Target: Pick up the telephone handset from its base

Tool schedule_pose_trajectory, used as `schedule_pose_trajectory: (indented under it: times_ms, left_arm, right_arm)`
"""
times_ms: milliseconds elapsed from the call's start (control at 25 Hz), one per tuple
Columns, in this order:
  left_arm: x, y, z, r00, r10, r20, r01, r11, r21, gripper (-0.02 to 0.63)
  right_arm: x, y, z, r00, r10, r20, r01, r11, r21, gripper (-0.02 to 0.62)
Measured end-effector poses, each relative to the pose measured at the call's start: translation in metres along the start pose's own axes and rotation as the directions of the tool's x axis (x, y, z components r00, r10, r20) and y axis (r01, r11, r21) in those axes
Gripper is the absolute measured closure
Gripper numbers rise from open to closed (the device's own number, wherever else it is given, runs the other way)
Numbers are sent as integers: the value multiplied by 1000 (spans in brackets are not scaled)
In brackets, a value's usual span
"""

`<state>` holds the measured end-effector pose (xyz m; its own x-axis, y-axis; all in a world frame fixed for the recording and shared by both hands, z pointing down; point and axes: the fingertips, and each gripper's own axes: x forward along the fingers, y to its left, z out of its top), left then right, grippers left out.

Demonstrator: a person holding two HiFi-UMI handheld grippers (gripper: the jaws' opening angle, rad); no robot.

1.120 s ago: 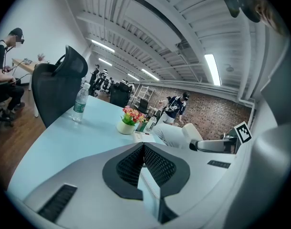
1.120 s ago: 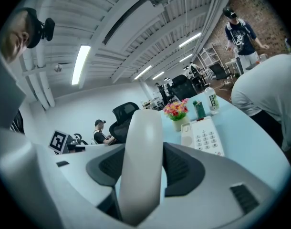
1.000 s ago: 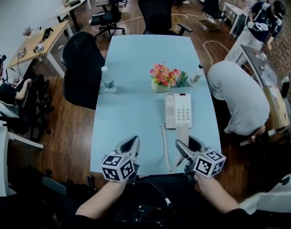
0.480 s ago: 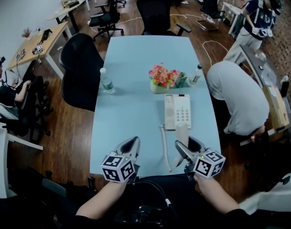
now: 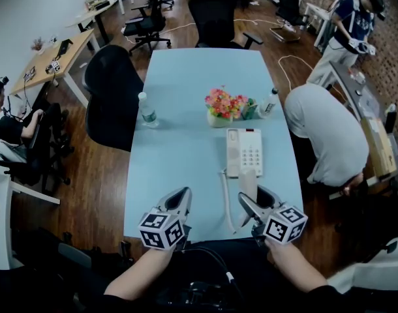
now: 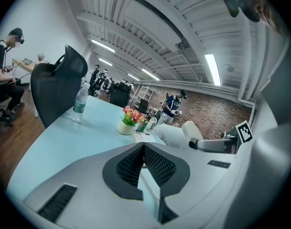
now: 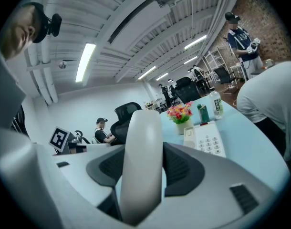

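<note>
The white telephone handset (image 5: 249, 181) is off its cradle, clamped between the jaws of my right gripper (image 5: 254, 198) just in front of the phone base (image 5: 244, 150). In the right gripper view the handset (image 7: 144, 175) stands upright between the two dark pads of that gripper (image 7: 144, 144), with the keypad base (image 7: 206, 140) on the table beyond. The cord (image 5: 224, 199) runs along the table to the near edge. My left gripper (image 5: 181, 194) hovers at the near table edge left of the cord, and in its own view its jaws (image 6: 143, 147) meet at the tips with nothing held.
Behind the base on the pale blue table (image 5: 186, 109) stand a flower pot (image 5: 223, 106) and a small bottle (image 5: 269, 102), with a water bottle (image 5: 147, 108) at the left edge. A person bends over (image 5: 323, 132) at the table's right side. Black chairs (image 5: 114, 93) stand around.
</note>
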<state>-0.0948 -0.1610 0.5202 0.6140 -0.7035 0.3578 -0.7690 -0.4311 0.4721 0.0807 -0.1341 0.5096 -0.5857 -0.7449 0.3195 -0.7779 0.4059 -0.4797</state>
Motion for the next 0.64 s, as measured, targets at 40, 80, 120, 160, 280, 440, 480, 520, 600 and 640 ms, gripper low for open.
schedule_pose_trajectory:
  times_ms: [40, 80, 120, 160, 280, 440, 480, 520, 600, 640]
  left_arm:
    - [0, 0, 0, 1000, 1, 0, -1, 1000, -1, 606]
    - [0, 0, -1, 1000, 1, 0, -1, 1000, -1, 606]
    - [0, 0, -1, 1000, 0, 0, 0, 1000, -1, 606]
    - [0, -1, -1, 1000, 0, -1, 0, 1000, -1, 606]
    - [0, -1, -2, 1000, -2, -2, 2, 1000, 2, 606]
    - [-1, -3, 0, 1000, -6, -4, 6, 1000, 9, 606]
    - [0, -3, 0, 1000, -7, -3, 7, 1000, 10, 606]
    - [0, -4, 1, 1000, -8, -2, 8, 1000, 11, 606]
    - [2, -5, 2, 1000, -9, -2, 9, 1000, 13, 606]
    - [2, -5, 2, 1000, -10, -2, 10, 1000, 13, 606]
  right_arm:
    - [0, 0, 0, 1000, -1, 0, 1, 1000, 2, 348]
    - [0, -1, 0, 1000, -1, 0, 1, 1000, 5, 348]
    - [-1, -1, 0, 1000, 0, 1, 0, 1000, 7, 348]
    - [-1, -1, -1, 1000, -1, 2, 1, 1000, 9, 348]
    - [-2, -2, -1, 1000, -4, 4, 4, 1000, 13, 348]
    - [-4, -1, 4, 1000, -11, 9, 11, 1000, 9, 348]
    - [-5, 1, 7, 1000, -15, 10, 15, 1000, 1, 348]
    - [-5, 2, 10, 1000, -19, 11, 19, 1000, -4, 348]
    - [-6, 0, 11, 1000, -24, 12, 24, 1000, -6, 348]
    - [-6, -1, 11, 1000, -25, 12, 25, 1000, -5, 348]
